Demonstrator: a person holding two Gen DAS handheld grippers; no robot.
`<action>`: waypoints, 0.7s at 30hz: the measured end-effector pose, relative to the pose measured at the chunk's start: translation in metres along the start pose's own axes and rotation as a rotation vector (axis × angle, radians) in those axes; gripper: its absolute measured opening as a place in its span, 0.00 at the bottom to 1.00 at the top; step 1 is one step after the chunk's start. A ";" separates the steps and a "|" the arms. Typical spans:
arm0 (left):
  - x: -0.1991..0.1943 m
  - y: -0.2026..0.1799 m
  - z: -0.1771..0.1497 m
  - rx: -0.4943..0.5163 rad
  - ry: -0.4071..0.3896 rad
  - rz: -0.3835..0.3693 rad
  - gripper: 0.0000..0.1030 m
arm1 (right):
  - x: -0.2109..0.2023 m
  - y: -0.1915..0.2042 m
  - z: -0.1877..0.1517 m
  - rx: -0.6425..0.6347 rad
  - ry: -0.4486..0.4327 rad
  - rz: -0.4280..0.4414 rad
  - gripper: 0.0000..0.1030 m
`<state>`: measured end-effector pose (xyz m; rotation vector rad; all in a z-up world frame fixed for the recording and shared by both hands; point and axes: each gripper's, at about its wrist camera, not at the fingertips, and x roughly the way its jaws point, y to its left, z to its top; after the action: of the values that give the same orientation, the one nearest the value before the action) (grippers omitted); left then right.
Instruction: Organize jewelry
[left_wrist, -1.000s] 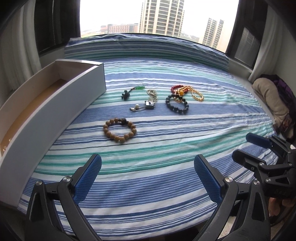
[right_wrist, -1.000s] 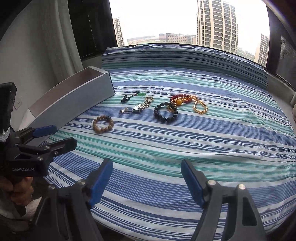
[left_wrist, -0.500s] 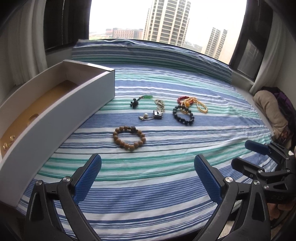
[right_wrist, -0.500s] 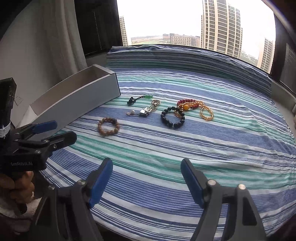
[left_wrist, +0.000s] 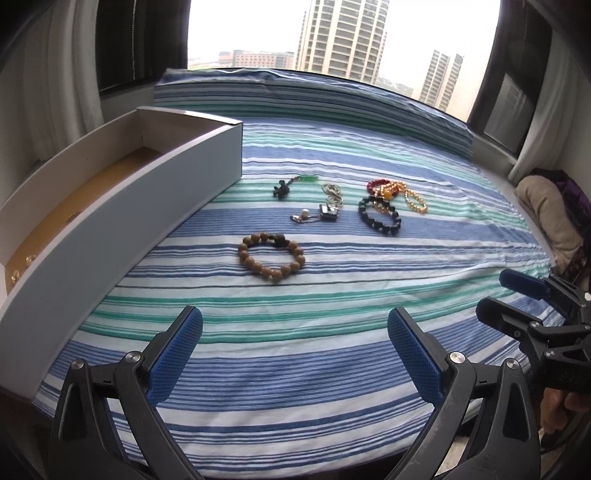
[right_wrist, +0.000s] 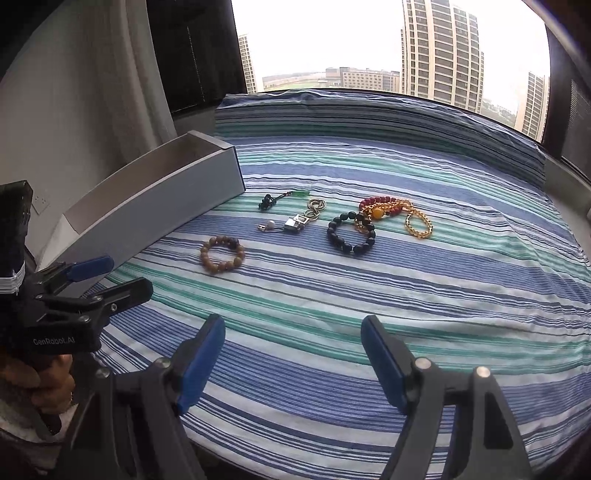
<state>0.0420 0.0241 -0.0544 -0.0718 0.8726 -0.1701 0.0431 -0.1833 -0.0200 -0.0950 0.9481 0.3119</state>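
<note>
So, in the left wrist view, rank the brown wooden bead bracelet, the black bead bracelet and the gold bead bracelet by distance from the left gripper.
From the left gripper:
1. Brown wooden bead bracelet, centre, alone.
2. Black bead bracelet, farther right.
3. Gold bead bracelet, far right of the cluster.

A wide window (left_wrist: 343, 40) fills the far wall, letting in pale, overcast daylight; tall apartment towers (right_wrist: 441, 48) and lower buildings stand outside. Dark frames and light curtains (left_wrist: 44, 74) flank the glass on both sides. Below it lies a bed (left_wrist: 332, 354) covered in a blue, green and white striped sheet, with a matching striped bolster (right_wrist: 369, 114) along the sill.
</note>
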 end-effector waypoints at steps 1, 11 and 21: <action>0.000 0.000 0.000 0.000 0.003 -0.002 0.97 | 0.001 0.000 -0.001 0.002 0.004 0.001 0.75; 0.005 0.001 0.004 0.008 0.053 0.014 0.97 | -0.014 -0.010 0.003 0.014 -0.039 -0.030 0.75; 0.044 0.025 0.027 -0.025 0.136 -0.064 0.97 | -0.005 -0.024 -0.008 0.059 0.020 -0.035 0.75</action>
<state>0.0937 0.0404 -0.0735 -0.1129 1.0089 -0.2258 0.0409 -0.2092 -0.0221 -0.0608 0.9739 0.2505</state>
